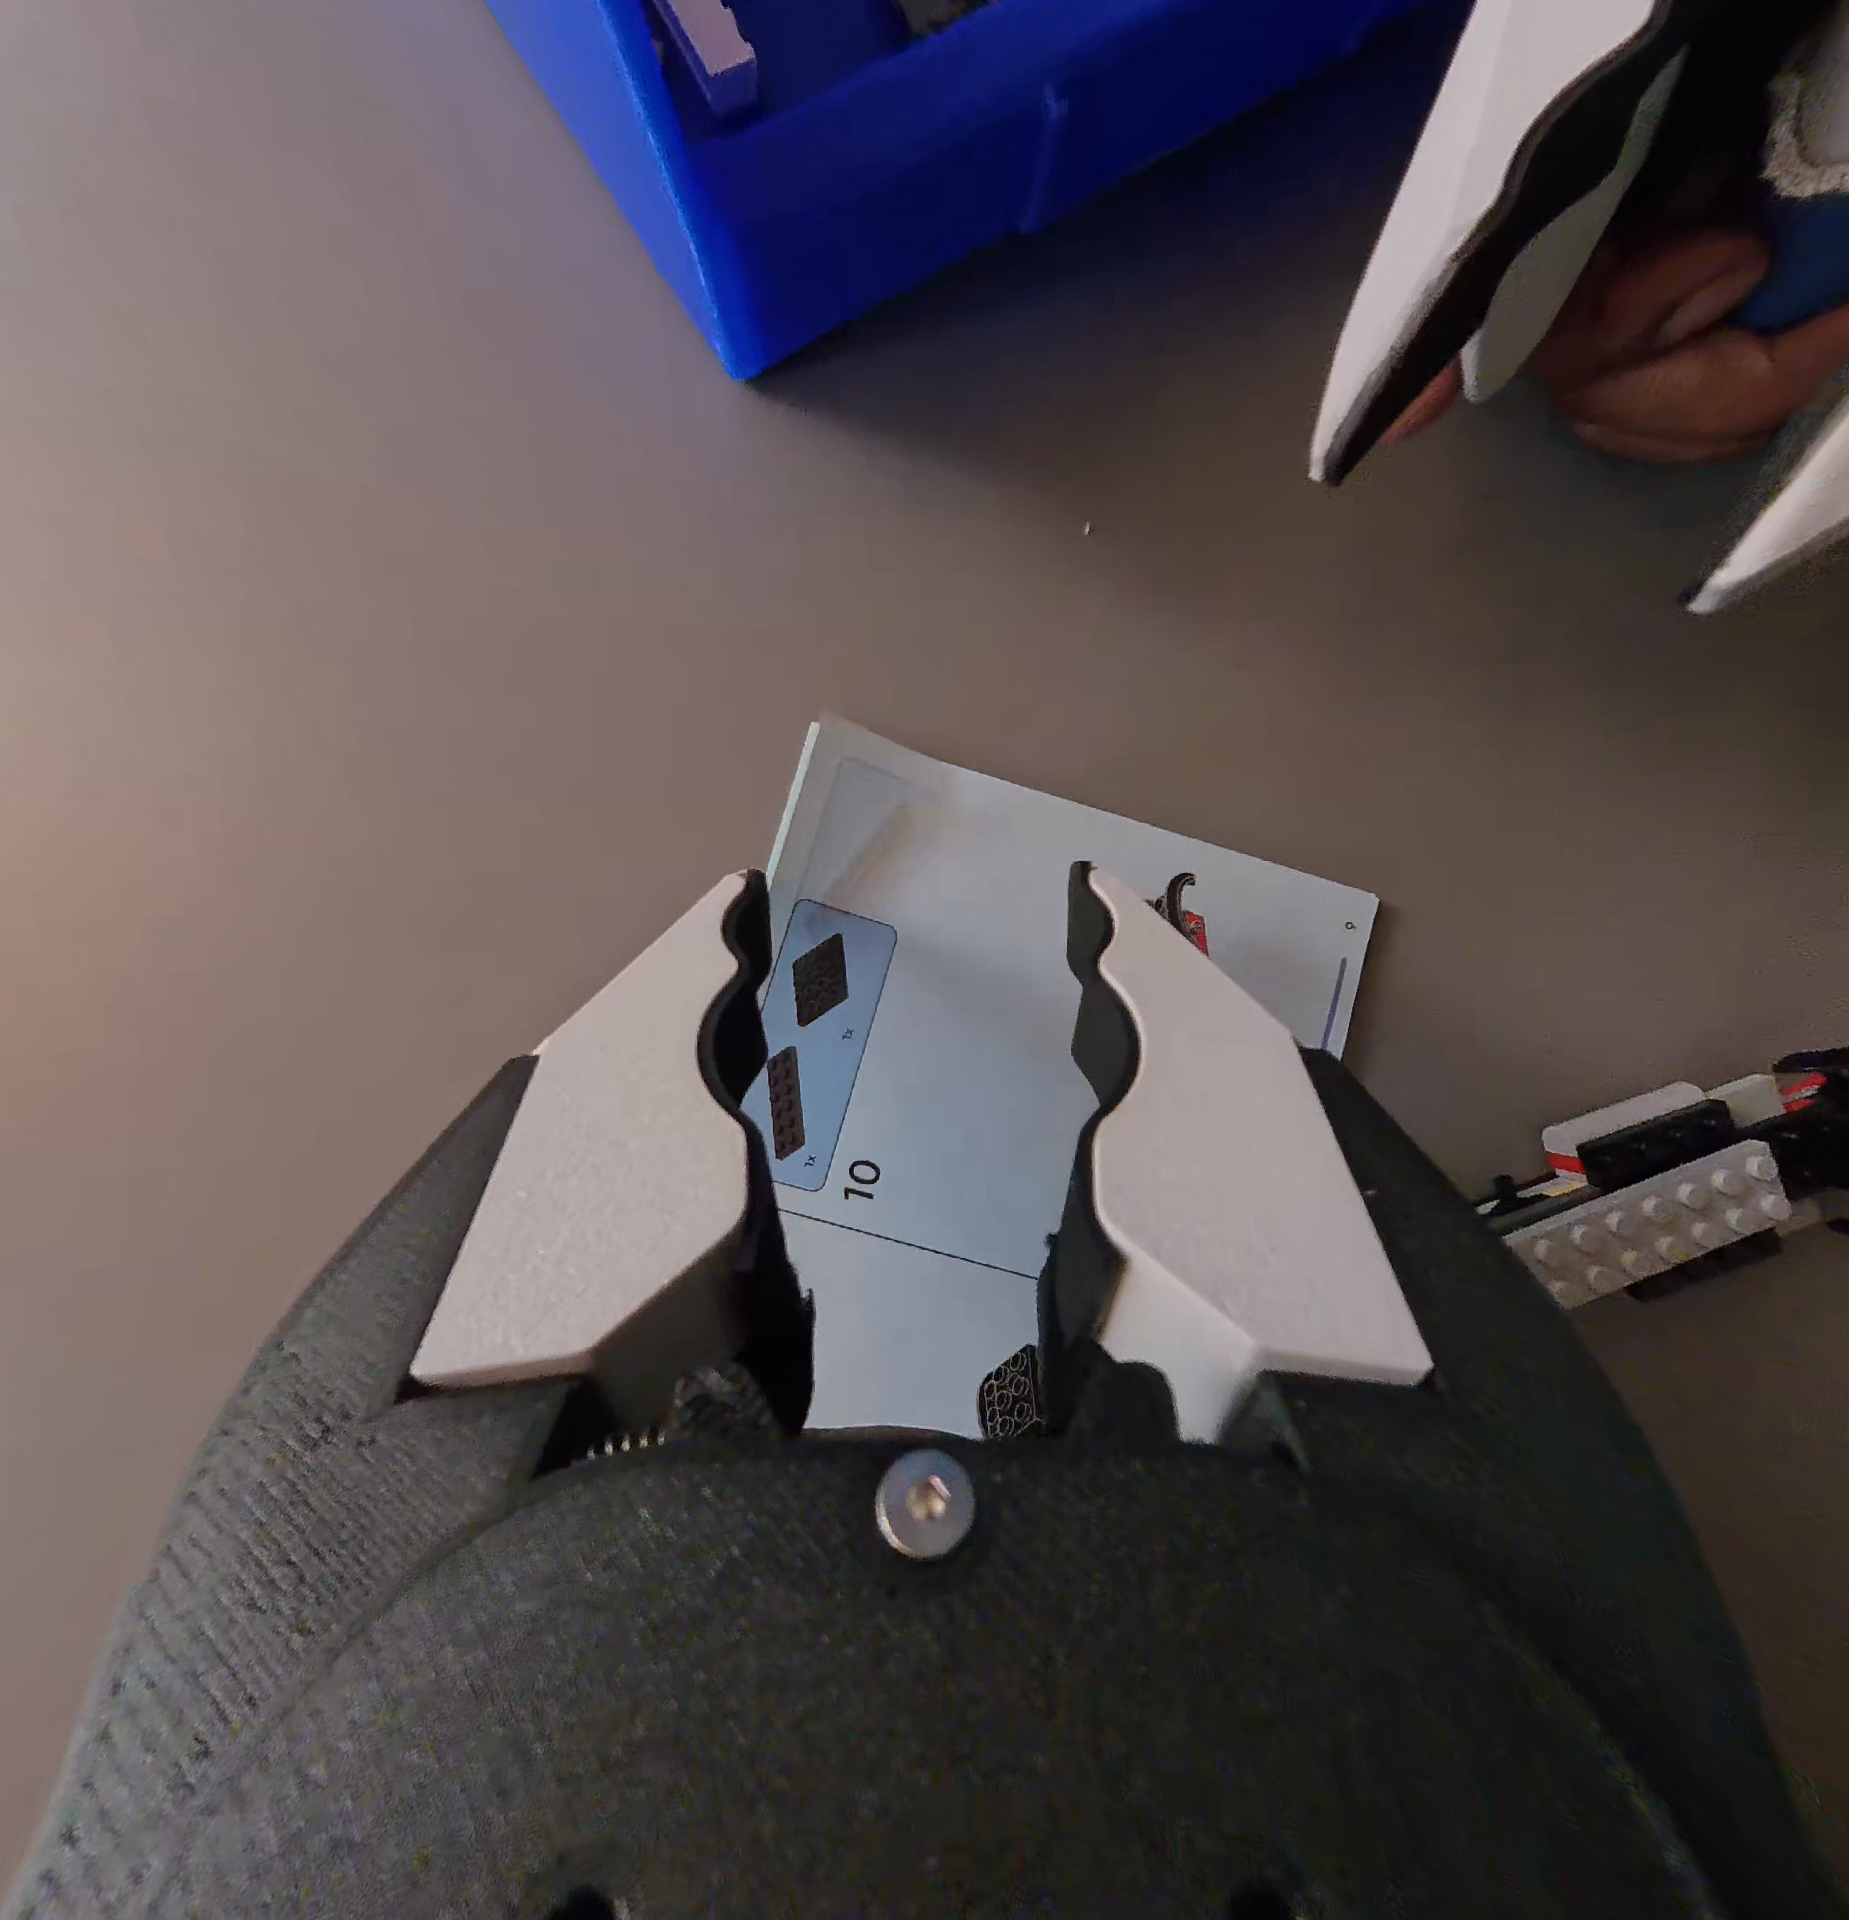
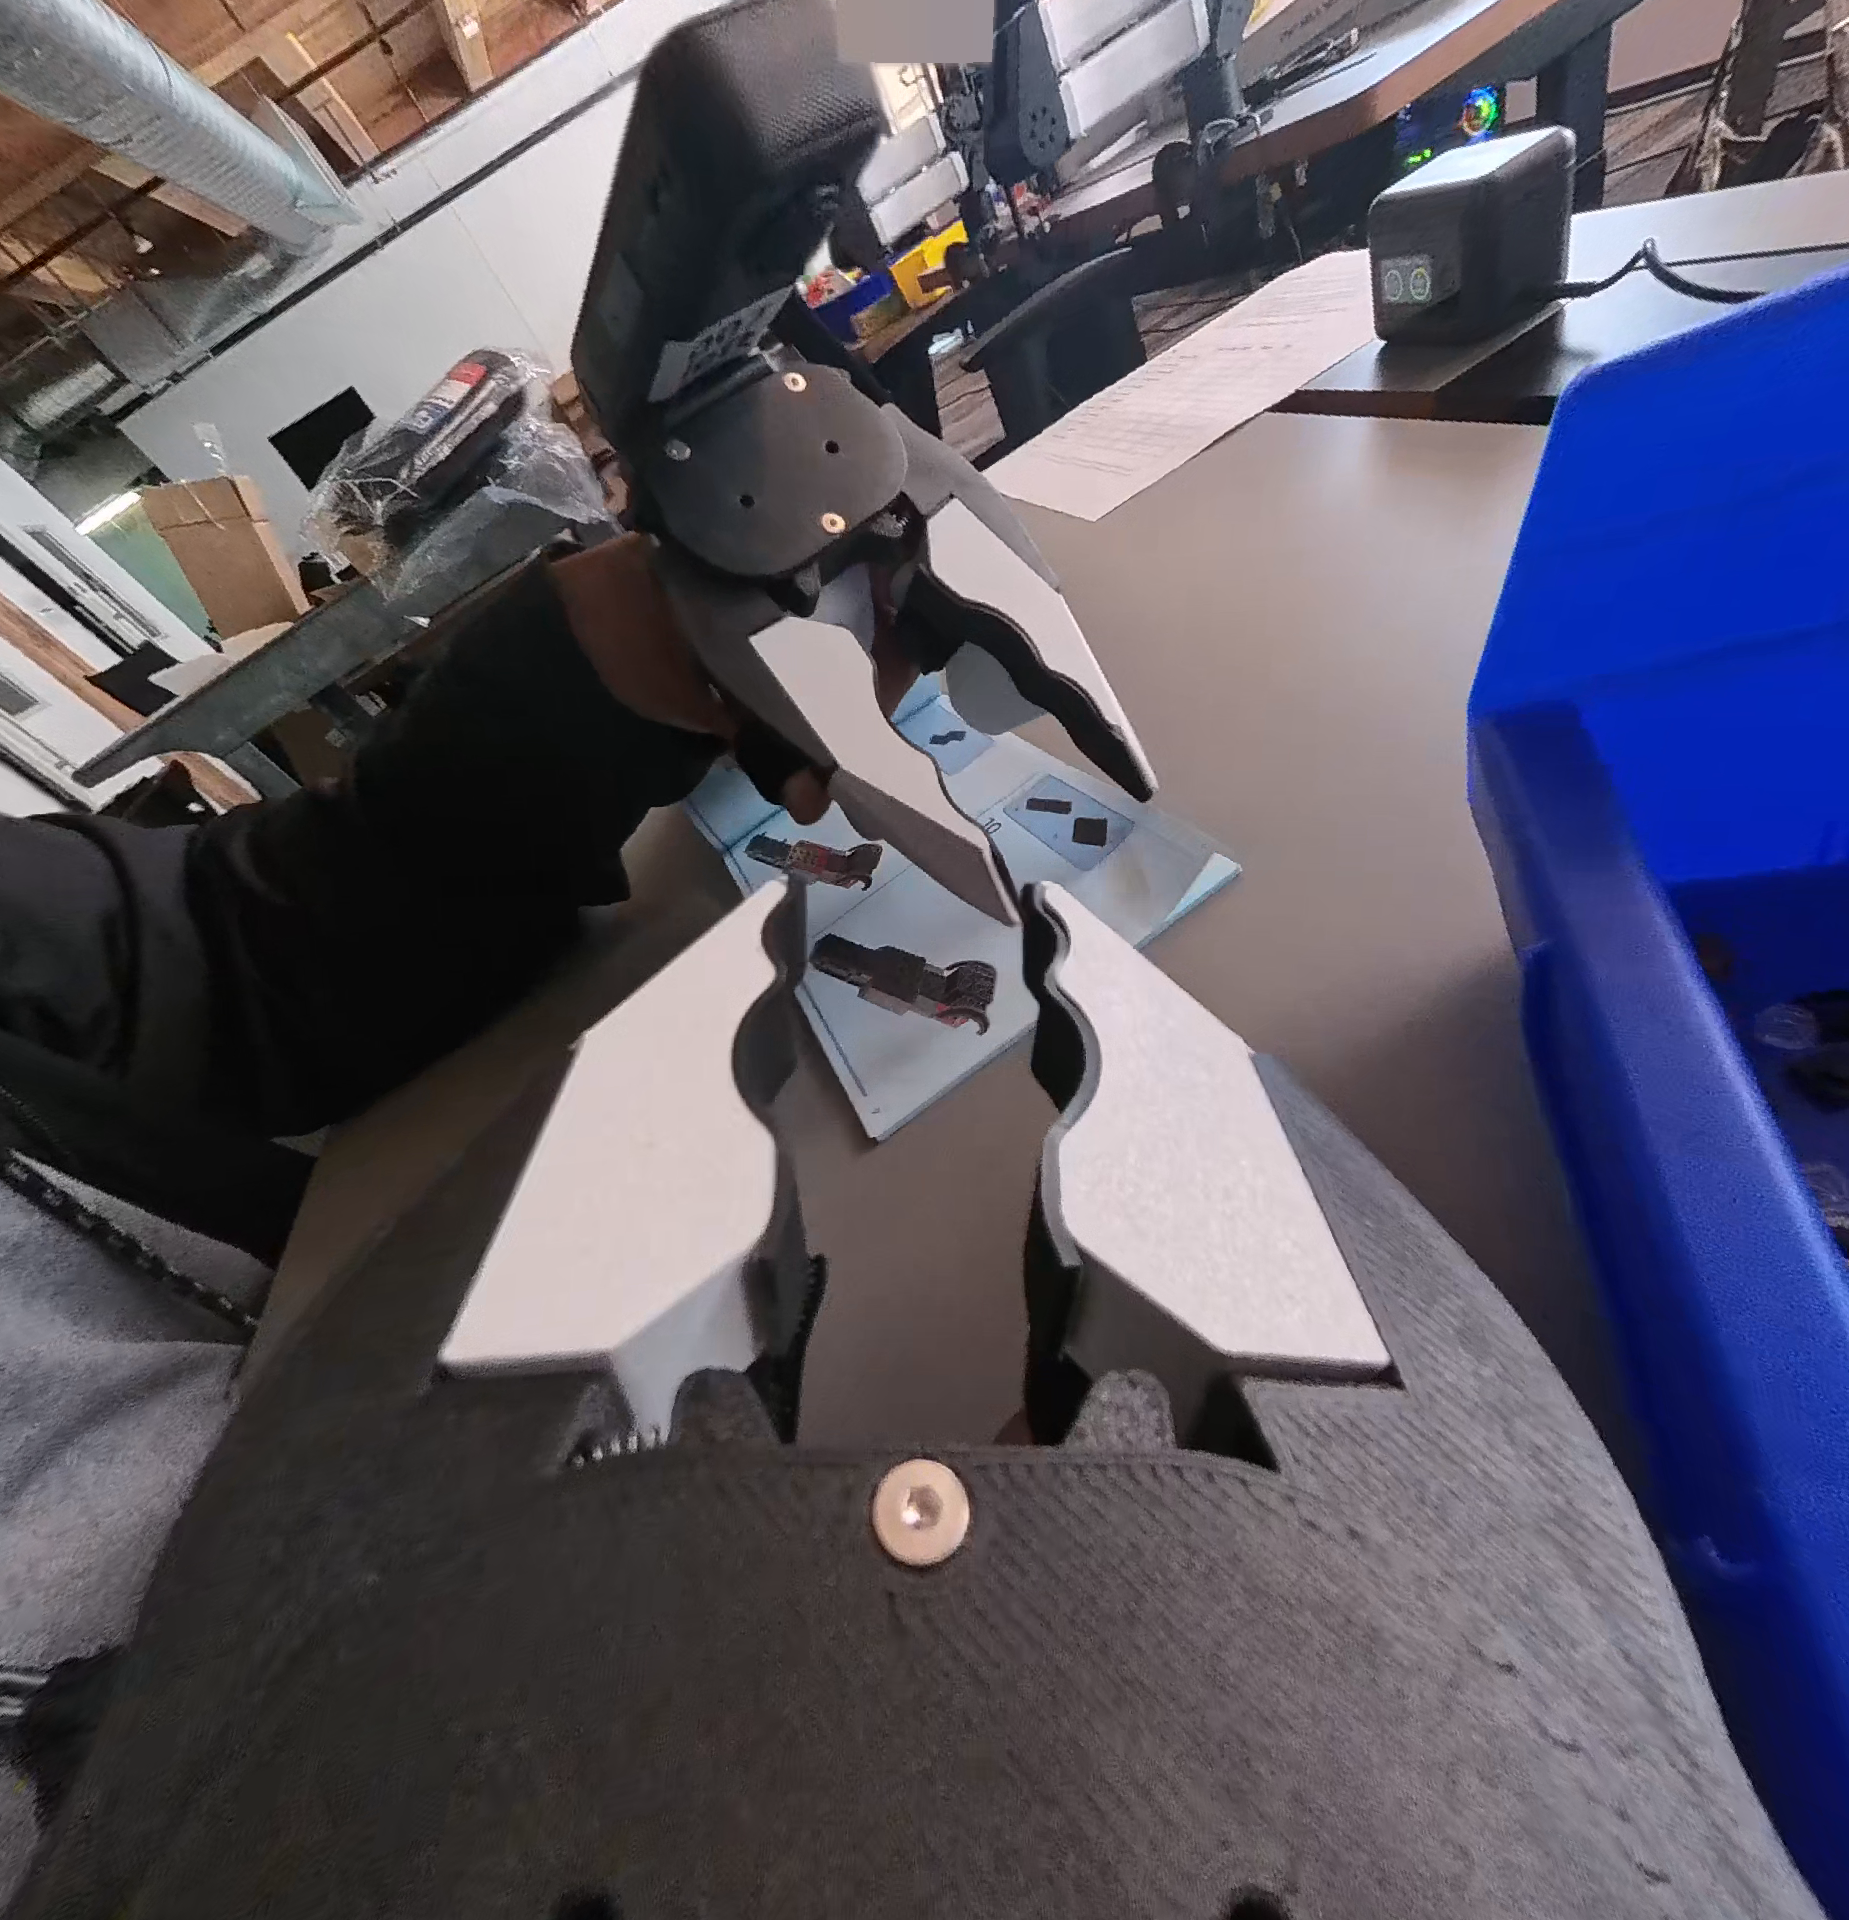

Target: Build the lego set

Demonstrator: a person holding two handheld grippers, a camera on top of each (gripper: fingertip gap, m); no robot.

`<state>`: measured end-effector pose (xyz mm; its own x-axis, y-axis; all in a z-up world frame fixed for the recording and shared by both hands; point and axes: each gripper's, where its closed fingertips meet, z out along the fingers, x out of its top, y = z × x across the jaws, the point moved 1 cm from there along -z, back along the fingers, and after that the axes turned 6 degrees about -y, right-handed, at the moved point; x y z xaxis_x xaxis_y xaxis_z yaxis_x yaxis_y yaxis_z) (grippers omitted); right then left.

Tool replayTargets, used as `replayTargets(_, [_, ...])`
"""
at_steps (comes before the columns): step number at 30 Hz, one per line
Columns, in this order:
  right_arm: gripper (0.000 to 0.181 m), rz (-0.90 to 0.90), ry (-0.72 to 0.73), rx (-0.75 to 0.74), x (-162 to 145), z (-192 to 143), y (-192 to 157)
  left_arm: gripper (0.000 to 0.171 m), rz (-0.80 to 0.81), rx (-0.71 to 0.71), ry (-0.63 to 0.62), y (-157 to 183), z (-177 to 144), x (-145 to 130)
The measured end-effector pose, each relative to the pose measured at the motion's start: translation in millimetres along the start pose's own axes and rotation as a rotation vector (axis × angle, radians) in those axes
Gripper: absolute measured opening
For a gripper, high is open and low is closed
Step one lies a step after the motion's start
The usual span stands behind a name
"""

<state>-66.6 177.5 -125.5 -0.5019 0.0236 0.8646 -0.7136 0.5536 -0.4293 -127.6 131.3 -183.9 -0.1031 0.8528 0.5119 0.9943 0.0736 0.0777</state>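
both grippers hover with fingers wide and empty: left gripper over the instruction booklet on the desk, right gripper near the blue bin

The grey-brown tabletop runs matte and bare toward twelve o'clock. At one o'clock on it stands a dark grey box-shaped device with a cable trailing off at three o'clock, and beside it lies a white printed sheet. Beyond, dark wood-topped desks and a black office chair fill the room. At nine o'clock a cardboard box and plastic-wrapped goods sit against a white wall. A silver ventilation duct crosses at eleven o'clock below wooden ceiling framing. Light is even and soft.
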Motion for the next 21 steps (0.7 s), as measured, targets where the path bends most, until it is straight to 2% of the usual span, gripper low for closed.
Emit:
replayTargets(4, [0.044,0.017,-0.028,-0.076,-0.5,7.1,11.8,0.054,-0.002,-0.006,0.012,-0.1,-2.9,0.4])
replayTargets(10, [0.046,0.013,-0.173,-0.169,-6.3,35.0,29.5,0.052,-0.001,-0.024,0.026,0.9,-6.6,-0.5])
replayTargets(17, [0.050,0.079,-0.225,-0.127,-4.1,54.4,38.6,0.050,0.003,-0.032,0.039,0.7,-10.1,-1.3])
replayTargets(21, [0.051,0.139,-0.238,-0.046,-2.2,62.0,38.5,0.050,0.004,-0.034,0.043,1.0,-10.7,-1.0])
